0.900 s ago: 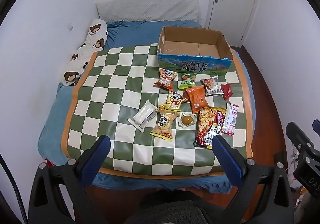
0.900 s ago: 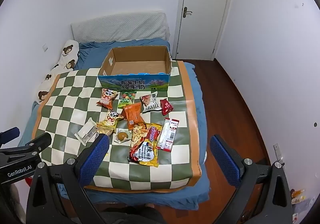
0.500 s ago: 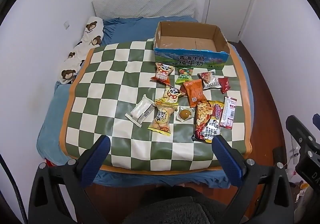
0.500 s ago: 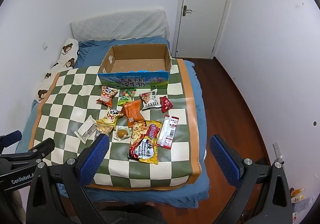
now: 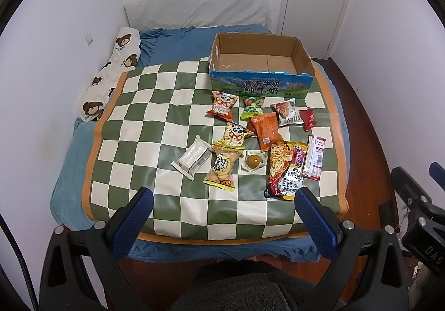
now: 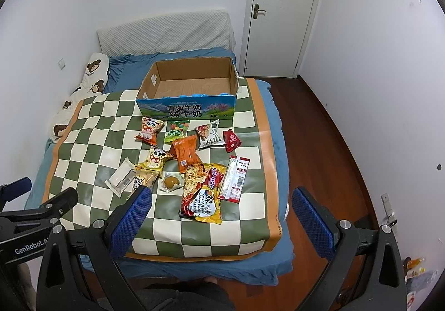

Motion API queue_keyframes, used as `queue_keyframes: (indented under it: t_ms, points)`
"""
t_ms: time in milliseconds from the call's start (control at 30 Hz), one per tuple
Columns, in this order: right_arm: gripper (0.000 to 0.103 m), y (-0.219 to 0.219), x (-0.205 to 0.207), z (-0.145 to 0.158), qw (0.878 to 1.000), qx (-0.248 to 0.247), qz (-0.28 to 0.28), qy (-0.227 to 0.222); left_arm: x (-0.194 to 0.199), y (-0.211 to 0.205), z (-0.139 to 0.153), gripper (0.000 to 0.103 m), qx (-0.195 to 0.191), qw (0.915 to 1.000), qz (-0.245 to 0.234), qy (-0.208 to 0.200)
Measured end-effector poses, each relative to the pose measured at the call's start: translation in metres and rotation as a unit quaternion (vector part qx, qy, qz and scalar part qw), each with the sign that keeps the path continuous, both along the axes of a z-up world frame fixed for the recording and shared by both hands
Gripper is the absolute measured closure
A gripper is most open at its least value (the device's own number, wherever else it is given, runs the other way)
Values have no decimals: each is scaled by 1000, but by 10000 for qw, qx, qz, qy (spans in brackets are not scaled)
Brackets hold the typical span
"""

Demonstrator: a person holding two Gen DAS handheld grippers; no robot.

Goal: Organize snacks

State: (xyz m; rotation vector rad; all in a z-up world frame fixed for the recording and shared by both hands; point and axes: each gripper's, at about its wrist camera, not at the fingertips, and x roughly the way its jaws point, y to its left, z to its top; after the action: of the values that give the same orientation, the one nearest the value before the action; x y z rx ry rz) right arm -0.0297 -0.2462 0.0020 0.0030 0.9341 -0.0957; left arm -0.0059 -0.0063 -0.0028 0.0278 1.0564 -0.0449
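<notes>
Several snack packets lie on a green-and-white checkered mat [image 5: 155,121] [image 6: 91,144] on a bed. Among them are a big noodle bag [image 5: 283,169] [image 6: 203,194], an orange packet [image 5: 265,130] [image 6: 185,152], a clear white packet [image 5: 193,156] [image 6: 122,180] and a wrapped egg [image 5: 253,161] [image 6: 170,181]. Behind them stands an open, empty cardboard milk box [image 5: 261,80] [image 6: 189,105]. My left gripper [image 5: 222,205] hangs open above the mat's near edge, holding nothing. My right gripper [image 6: 221,205] is open too, over the mat's near right part, well above the snacks.
A bear-print pillow [image 5: 111,77] [image 6: 80,94] lies along the left wall, a white headboard cushion [image 5: 197,10] at the back. Wooden floor [image 6: 328,144] runs right of the bed toward a closed door [image 6: 283,10]. A person's dark lap shows at the bottom.
The bed and snacks sit lower and nearer in the left wrist view, more wall showing above. The right wrist view shifted only slightly. Both grippers stayed open.
</notes>
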Motion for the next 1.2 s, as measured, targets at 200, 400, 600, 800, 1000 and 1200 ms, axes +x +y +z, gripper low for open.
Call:
queue_keyframes:
  t_ms: [200,400,600,800,1000,1200]
  points:
    - [1,1,0,-1,10000,2,-13,-7,0,0,5,0,-11,10000,-37,-71]
    - [1,0,1,5,10000,19,-42,-35,0,-2,6,0,-19,9999,-44,-101]
    - [1,0,1,6,10000,41,-31,-31,1,-3,8,0,-10,9999,-37,-115]
    - [1,1,2,7,10000,86,0,-21,1,-3,8,0,-17,9999,-40,-112]
    - [1,2,2,6,9999,131,21,-25,0,-3,8,0,-15,9999,-40,-116]
    - [1,3,2,7,9999,136,15,-23,0,-3,8,0,-28,9999,-43,-116]
